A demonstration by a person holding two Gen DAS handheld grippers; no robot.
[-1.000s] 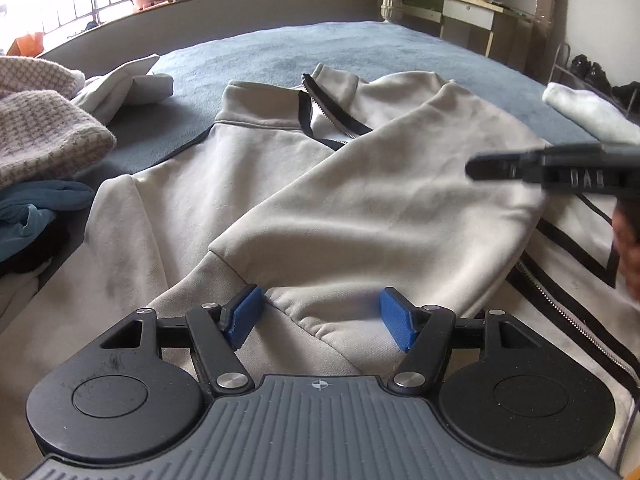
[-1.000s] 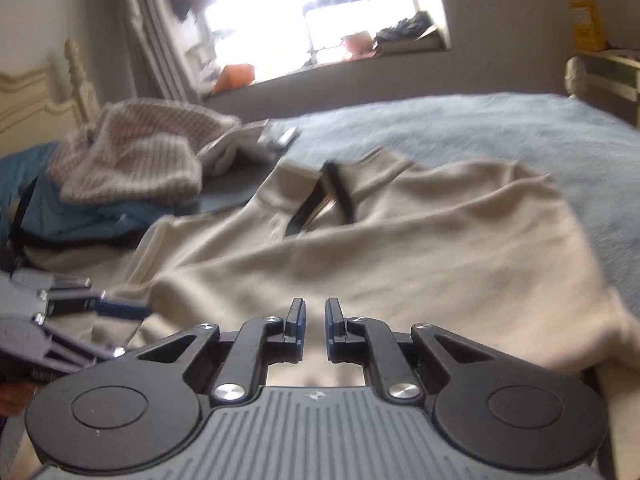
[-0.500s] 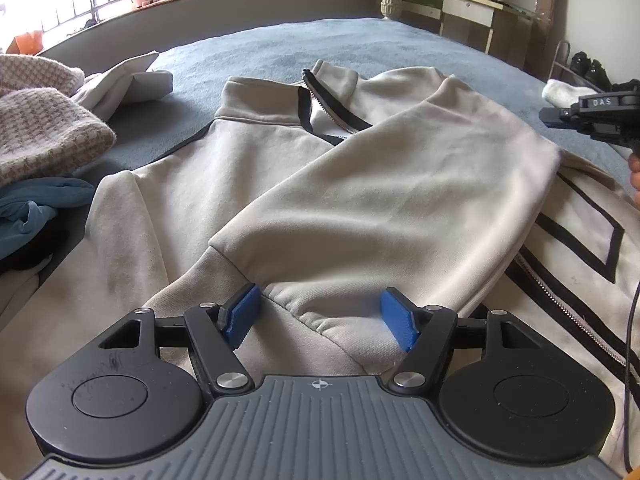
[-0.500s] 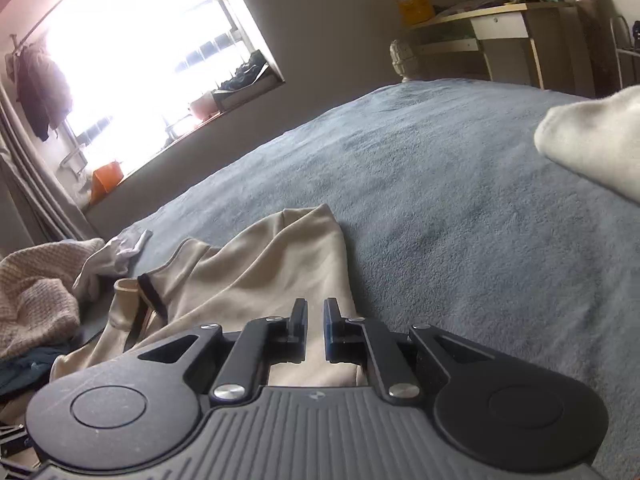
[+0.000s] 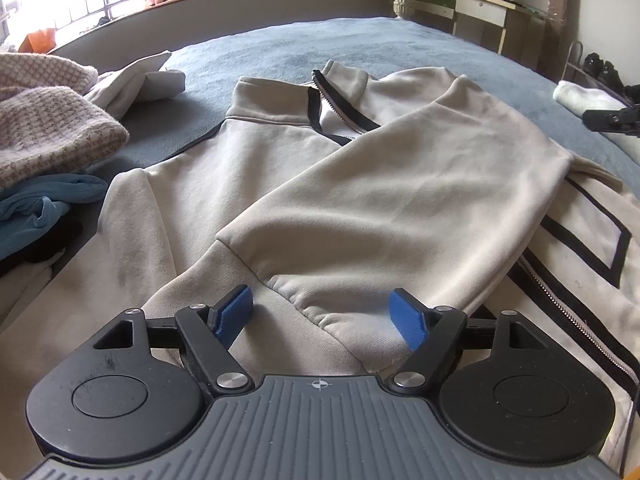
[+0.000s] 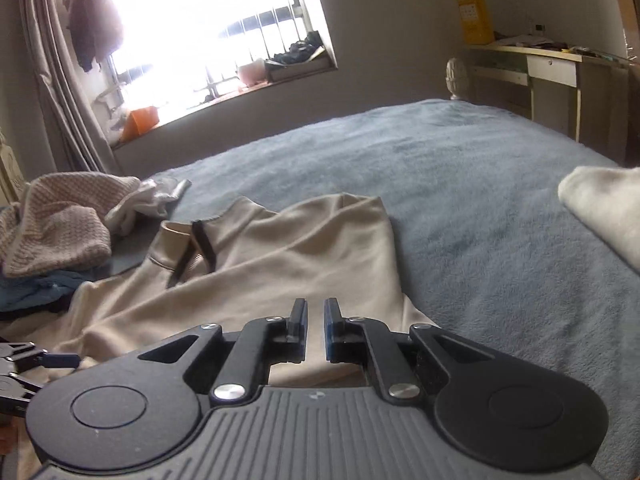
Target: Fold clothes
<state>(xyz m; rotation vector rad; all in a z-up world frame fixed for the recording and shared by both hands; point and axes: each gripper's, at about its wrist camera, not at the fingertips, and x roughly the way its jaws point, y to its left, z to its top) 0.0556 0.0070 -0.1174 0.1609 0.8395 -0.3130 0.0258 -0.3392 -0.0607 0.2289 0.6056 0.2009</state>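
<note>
Lying on the bed (image 5: 360, 44), the beige jacket (image 5: 360, 200) shows no readable writing.

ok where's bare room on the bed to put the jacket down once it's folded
The widest bare stretch of blue blanket lies beyond the beige jacket, toward the desk, short of the white garment. The window side is crowded: knit sweater, teal cloth, white clothes.

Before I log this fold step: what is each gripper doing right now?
Left gripper: open, jaws just widened, the beige jacket sleeve cuff lies between them unpinched.
Right gripper: shut, holding nothing.
</note>
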